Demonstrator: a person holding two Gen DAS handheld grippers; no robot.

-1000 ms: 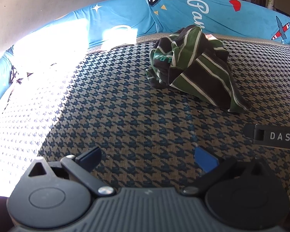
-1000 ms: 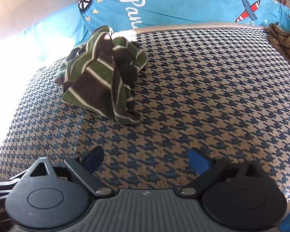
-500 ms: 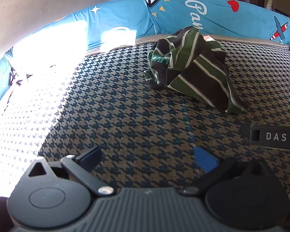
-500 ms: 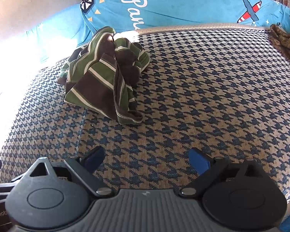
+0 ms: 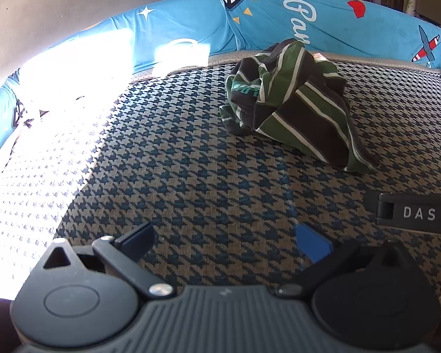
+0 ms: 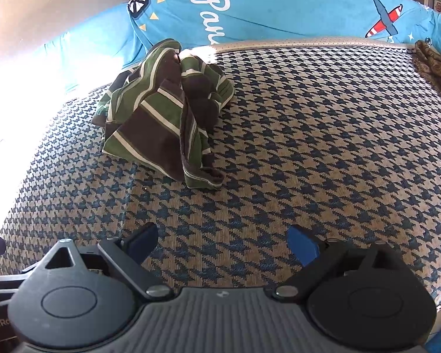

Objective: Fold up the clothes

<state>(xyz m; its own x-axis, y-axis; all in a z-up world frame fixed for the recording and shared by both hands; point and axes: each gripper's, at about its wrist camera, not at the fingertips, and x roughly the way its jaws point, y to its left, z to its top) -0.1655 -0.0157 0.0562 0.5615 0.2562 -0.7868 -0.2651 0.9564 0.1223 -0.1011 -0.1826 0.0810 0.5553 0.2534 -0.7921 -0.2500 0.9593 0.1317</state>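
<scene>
A crumpled garment with green, brown and white stripes [image 5: 294, 103] lies in a heap on the houndstooth-patterned bed cover [image 5: 191, 170], near its far edge. The right wrist view has the same striped garment [image 6: 164, 111] at upper left. My left gripper [image 5: 225, 241] hovers low over the cover, well short of the heap, open and holding nothing. My right gripper [image 6: 222, 242] is likewise open with nothing between its fingers, and the heap lies ahead and to its left. A black part marked DAS [image 5: 417, 213], belonging to the right gripper, shows at the left wrist view's right edge.
A bright blue printed sheet [image 6: 264, 8] runs along the far side of the bed. A brown patterned cloth [image 6: 435, 64] lies at the far right. Strong sunlight washes out the cover's left part [image 5: 44, 135]. A pale wall [image 5: 58, 3] rises at the back left.
Both grippers have drifted slightly, so the striped heap sits a little further right in the right wrist view. The heap itself has not moved, and both grippers stay open.
</scene>
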